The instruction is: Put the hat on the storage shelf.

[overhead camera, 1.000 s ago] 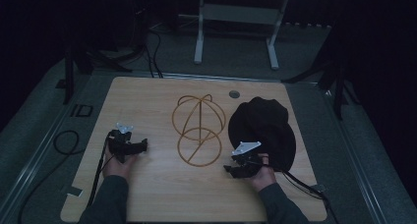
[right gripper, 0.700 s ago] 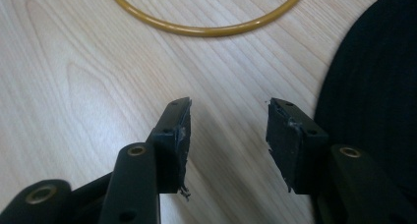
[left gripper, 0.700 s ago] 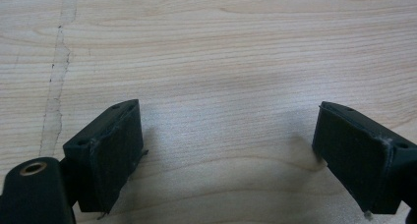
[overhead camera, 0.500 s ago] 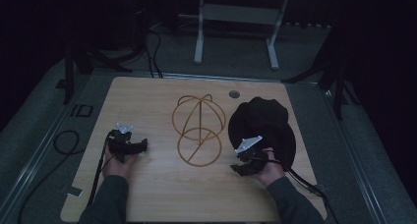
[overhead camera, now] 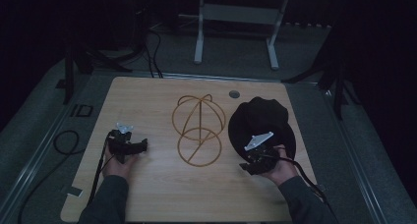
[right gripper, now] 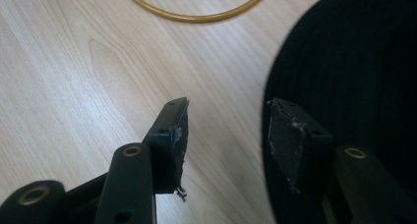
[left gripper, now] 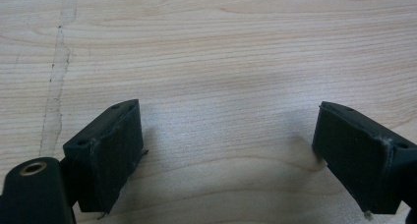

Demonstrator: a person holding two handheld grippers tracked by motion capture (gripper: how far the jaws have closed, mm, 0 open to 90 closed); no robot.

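Wooden worktop (overhead camera: 162,194) bearing a wire frame (overhead camera: 198,129) at centre and a black hat (overhead camera: 260,121) to its right.
Left gripper (overhead camera: 129,146) — fingers wide over bare wood; right gripper (right gripper: 227,130) — fingers parted, straddling the hat's brim edge.

Pretty dark room overall. Light wood table (overhead camera: 147,194) sits on grey floor (overhead camera: 364,150), a white metal stand (overhead camera: 236,17) beyond its far edge, black cables (overhead camera: 152,47) trailing near the far-left corner.
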